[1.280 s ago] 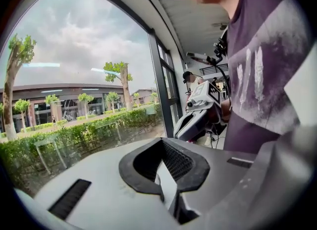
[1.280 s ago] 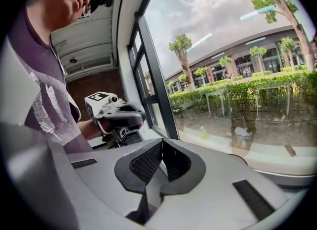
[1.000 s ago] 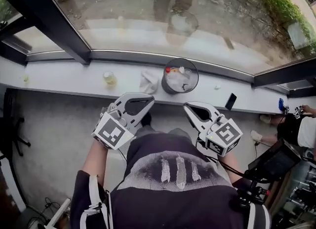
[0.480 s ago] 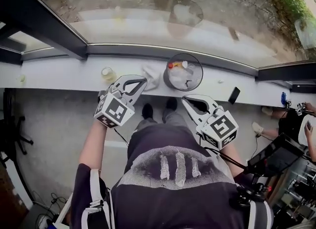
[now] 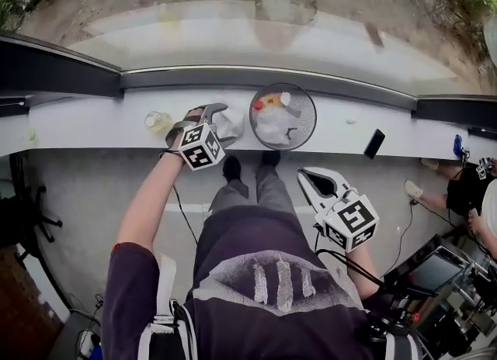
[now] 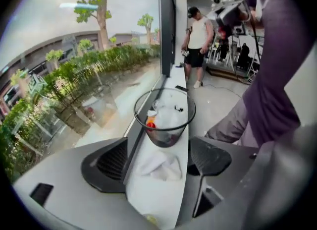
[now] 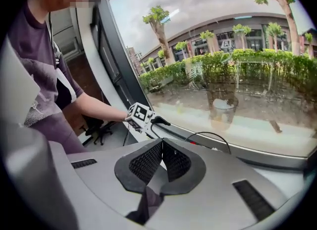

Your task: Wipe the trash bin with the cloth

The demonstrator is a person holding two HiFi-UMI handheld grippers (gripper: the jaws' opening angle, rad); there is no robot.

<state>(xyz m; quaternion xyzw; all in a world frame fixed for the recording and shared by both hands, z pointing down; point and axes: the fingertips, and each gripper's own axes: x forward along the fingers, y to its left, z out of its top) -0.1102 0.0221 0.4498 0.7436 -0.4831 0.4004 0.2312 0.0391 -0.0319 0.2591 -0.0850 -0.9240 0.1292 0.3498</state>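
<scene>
Along the white window sill (image 5: 85, 122) everything I need sits in a short row, which is why I work from its near edge. The trash bin (image 6: 164, 140) stands upright on the sill against the window frame, with a pale liner and some scraps inside. The cloth (image 6: 159, 166) lies crumpled on the sill just beside it, on its left in the head view. I have the left gripper (image 5: 210, 115) out over the sill and pointed along it. Its jaws are opening, one to each side of the cloth, and the pads are not on the fabric. That spread looks chosen to take in the whole bunched heap instead of pinching one corner. I judge this to be the approach to the pick-up, with the wiping itself not yet begun. The right gripper (image 7: 161, 149) is shut with nothing between its pads, and I hold it low and back by my waist, well apart from the sill. I expect it is parked there to keep clear of the left arm's reach. It may be wanted later to steady the bin, which looks light enough to slide when rubbed. A small yellowish jar (image 5: 158, 122) stands near the left gripper's outer side, so I would keep the closing motion tight. A dark phone (image 5: 374, 143) lies farther right along the sill, past the bin and out of the way.
</scene>
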